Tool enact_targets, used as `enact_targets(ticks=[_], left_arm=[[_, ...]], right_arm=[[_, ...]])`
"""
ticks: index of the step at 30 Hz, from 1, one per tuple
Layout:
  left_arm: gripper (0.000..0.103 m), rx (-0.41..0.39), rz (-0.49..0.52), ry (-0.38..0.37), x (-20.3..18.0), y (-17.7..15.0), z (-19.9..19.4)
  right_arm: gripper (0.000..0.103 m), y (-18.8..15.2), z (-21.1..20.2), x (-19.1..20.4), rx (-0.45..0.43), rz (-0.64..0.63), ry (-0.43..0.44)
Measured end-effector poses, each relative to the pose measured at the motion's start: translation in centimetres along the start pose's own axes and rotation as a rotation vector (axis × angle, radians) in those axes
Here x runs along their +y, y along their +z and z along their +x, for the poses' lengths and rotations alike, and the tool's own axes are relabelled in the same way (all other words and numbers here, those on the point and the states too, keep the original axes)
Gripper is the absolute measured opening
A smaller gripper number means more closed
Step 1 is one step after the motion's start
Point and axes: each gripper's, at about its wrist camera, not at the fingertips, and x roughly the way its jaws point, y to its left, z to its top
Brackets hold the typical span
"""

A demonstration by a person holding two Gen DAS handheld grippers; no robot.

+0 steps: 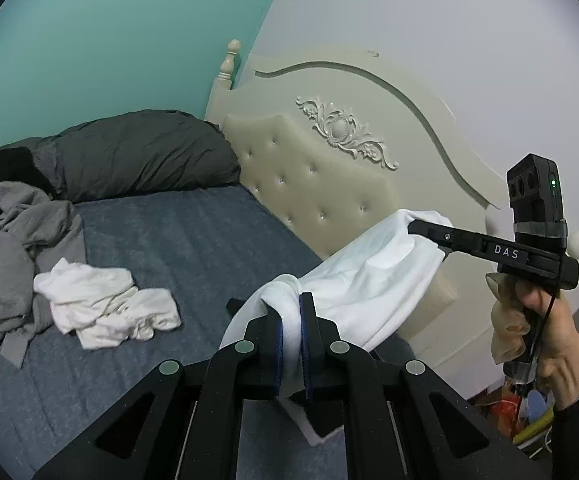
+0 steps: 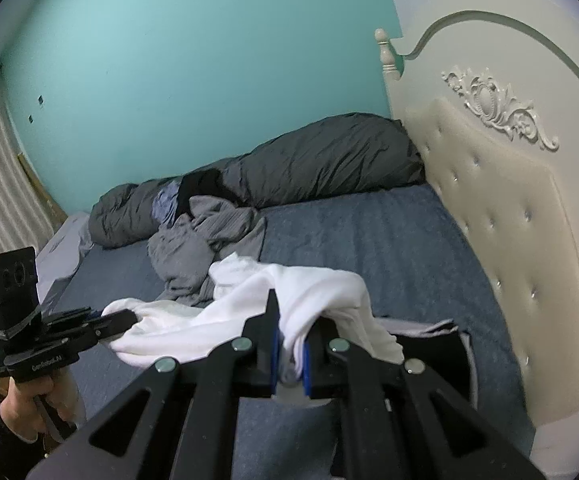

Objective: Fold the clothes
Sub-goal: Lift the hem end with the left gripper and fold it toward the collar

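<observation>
A white garment (image 1: 369, 276) hangs in the air above the blue bed (image 1: 193, 240), stretched between both grippers. My left gripper (image 1: 289, 314) is shut on one bunched end of it, with cloth pressed between the blue pads. My right gripper (image 1: 411, 227), held in a hand at the right, pinches the other end. In the right wrist view the right gripper (image 2: 295, 322) is shut on the white garment (image 2: 249, 292), and the left gripper (image 2: 131, 317) grips its far end at the left. A second white garment (image 1: 105, 308) lies crumpled on the bed.
A grey garment (image 1: 9, 248) lies heaped beside the crumpled white one, with a black piece (image 1: 5, 172) behind it. A dark grey duvet (image 2: 309, 160) runs along the teal wall. The cream tufted headboard (image 2: 509, 220) stands at the right. A dark cloth (image 2: 429, 344) lies under my right gripper.
</observation>
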Motion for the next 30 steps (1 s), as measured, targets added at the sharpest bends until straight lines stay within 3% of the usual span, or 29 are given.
enact_targets(ticks=[19,24,30], left_arm=[[0.007,-0.009,0.102,0.005,-2.8,9.0,14.0],[0.007,0.047,0.117,0.016,-2.6,6.6,18.2],[0.007,0.127,0.098,-0.043,-3.0,0.4,19.5]], right_arm=[[0.007,8.6,6.1,-12.8,-0.139,0.046,-0.143],[0.007,6.3,7.9,-15.8,-0.098,0.054,-0.175],[0.007,0.4,8.3,-18.0,-0.017,0.083,-0.165]])
